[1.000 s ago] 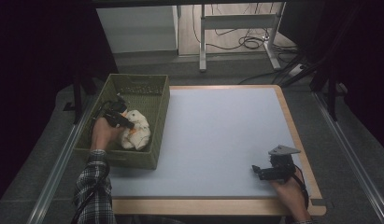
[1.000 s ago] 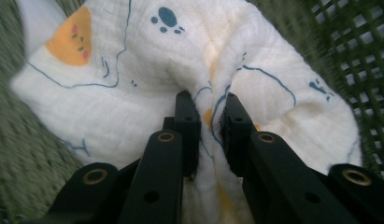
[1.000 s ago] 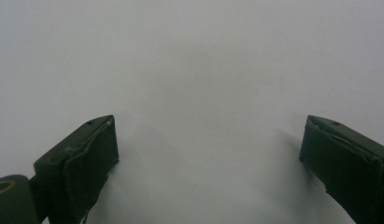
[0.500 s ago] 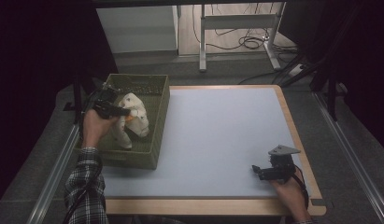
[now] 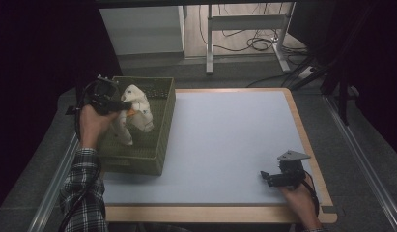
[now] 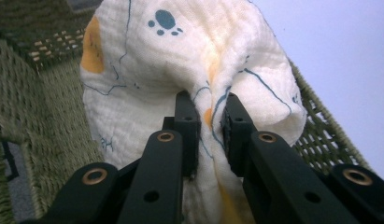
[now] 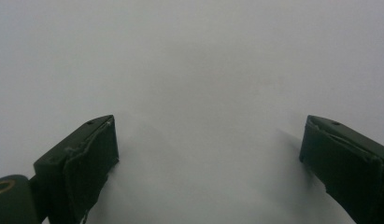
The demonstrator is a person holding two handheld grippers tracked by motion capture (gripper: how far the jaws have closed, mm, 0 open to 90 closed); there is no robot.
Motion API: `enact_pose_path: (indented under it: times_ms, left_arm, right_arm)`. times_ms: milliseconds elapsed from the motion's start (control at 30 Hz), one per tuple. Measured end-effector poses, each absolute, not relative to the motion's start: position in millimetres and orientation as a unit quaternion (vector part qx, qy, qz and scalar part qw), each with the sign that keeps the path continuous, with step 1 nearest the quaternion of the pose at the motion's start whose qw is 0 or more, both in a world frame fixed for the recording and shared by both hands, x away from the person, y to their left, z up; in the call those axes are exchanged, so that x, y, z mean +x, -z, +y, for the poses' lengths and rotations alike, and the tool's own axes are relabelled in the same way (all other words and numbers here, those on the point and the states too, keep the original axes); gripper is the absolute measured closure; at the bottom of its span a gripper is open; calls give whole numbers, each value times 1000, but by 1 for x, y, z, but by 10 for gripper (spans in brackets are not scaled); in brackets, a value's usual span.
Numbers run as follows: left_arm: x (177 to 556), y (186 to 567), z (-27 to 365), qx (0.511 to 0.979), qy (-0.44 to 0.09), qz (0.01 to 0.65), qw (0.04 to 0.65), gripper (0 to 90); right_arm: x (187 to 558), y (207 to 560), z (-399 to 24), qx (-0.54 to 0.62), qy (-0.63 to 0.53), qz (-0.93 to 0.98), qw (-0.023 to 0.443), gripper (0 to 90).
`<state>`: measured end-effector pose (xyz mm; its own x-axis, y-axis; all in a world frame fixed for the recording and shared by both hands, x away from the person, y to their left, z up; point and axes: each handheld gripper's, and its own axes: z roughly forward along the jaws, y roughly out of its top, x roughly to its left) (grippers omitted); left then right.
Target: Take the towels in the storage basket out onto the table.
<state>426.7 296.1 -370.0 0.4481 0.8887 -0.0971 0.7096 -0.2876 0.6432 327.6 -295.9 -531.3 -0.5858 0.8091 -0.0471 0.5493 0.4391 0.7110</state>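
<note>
A cream cloth (image 5: pixel 134 112) with blue and orange prints hangs above the green woven basket (image 5: pixel 160 145) at the table's left edge. My left gripper (image 5: pixel 126 105) is shut on a fold of the cloth (image 6: pixel 180 60); both black jaws pinch the fabric at the gripper (image 6: pixel 209 116). The cloth's lower end trails down into the basket. My right gripper (image 5: pixel 264 176) rests low near the table's front right corner, pointing left. In its own view the right gripper (image 7: pixel 208 144) stands open over the pale table surface with nothing between the jaws.
The table (image 5: pixel 234 140) has a pale blue-grey top with a wooden rim. A metal rail (image 5: pixel 56 179) runs along the left side. Beyond the far edge are a white cabinet (image 5: pixel 143 29), a desk frame (image 5: pixel 244 24) and floor cables (image 5: pixel 256 44).
My left gripper has risen out of the basket and lifted the cloth, which now hangs stretched above the basket. The right gripper has stayed put.
</note>
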Motion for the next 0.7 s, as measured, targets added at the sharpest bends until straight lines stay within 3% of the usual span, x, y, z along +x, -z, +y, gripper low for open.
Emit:
enact_pose_path:
  times_ms: [700]
  left_arm:
    - [429, 325, 260, 809, -148, 468, 322, 801]
  right_arm:
    - [328, 531, -296, 411, -334, 825, 195, 43]
